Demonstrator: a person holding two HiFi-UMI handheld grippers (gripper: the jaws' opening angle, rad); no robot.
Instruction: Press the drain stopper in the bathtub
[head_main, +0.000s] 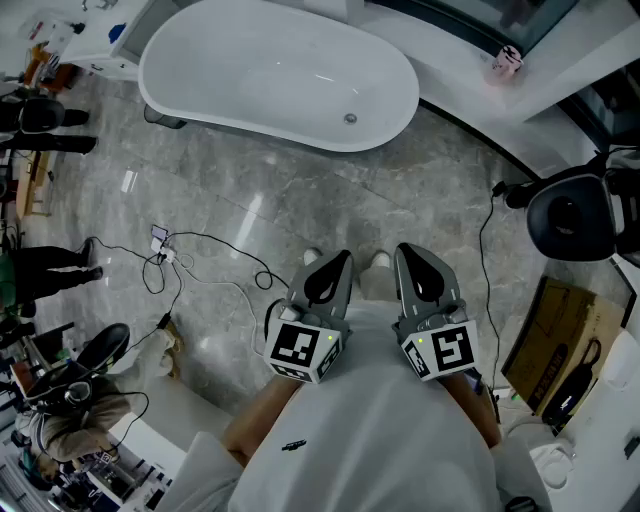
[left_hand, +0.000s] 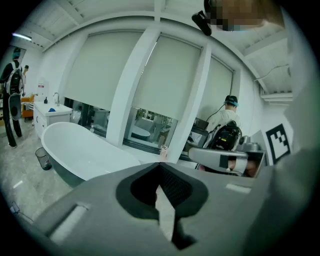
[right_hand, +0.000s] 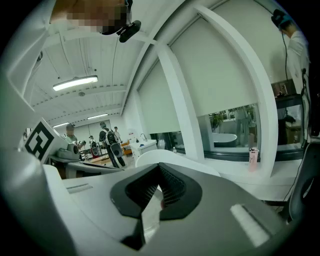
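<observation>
A white oval bathtub (head_main: 250, 70) stands on the grey marble floor at the top of the head view. Its small round metal drain stopper (head_main: 350, 118) sits in the tub bottom near the right end. My left gripper (head_main: 337, 262) and right gripper (head_main: 407, 252) are held side by side close to my body, well short of the tub, jaws pointing toward it. Both are shut with nothing between them. In the left gripper view the bathtub (left_hand: 75, 145) lies ahead at the left beyond the closed left gripper (left_hand: 160, 167). The right gripper (right_hand: 160, 167) shows the tub's rim (right_hand: 150, 156) just past its tips.
Cables (head_main: 200, 260) trail over the floor at the left. A pink cup (head_main: 507, 62) stands on the white ledge behind the tub. A black round device (head_main: 570, 215) and a cardboard box (head_main: 560, 340) are at the right. A small bin (left_hand: 42, 158) stands beside the tub. People stand at the left.
</observation>
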